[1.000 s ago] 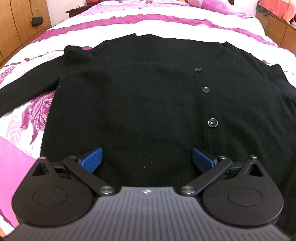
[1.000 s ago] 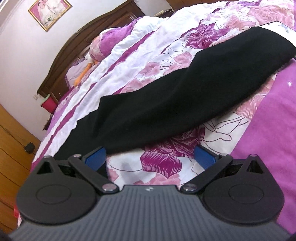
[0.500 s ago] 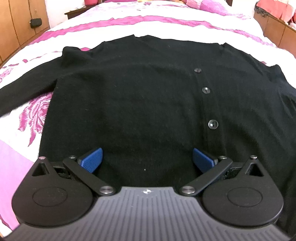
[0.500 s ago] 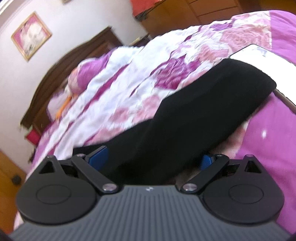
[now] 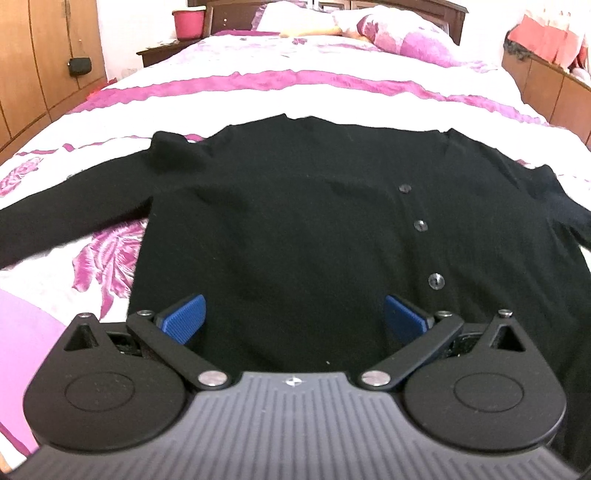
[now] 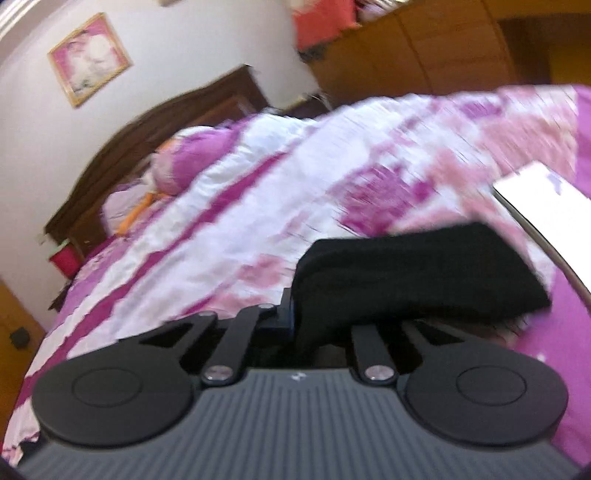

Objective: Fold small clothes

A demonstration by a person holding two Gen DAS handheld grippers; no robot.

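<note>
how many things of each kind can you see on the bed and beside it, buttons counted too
black cardigan: 1
buttons on it: 3
pillows at the head of the bed: 2
red bucket on the bedside table: 1
framed picture on the wall: 1
total: 8
</note>
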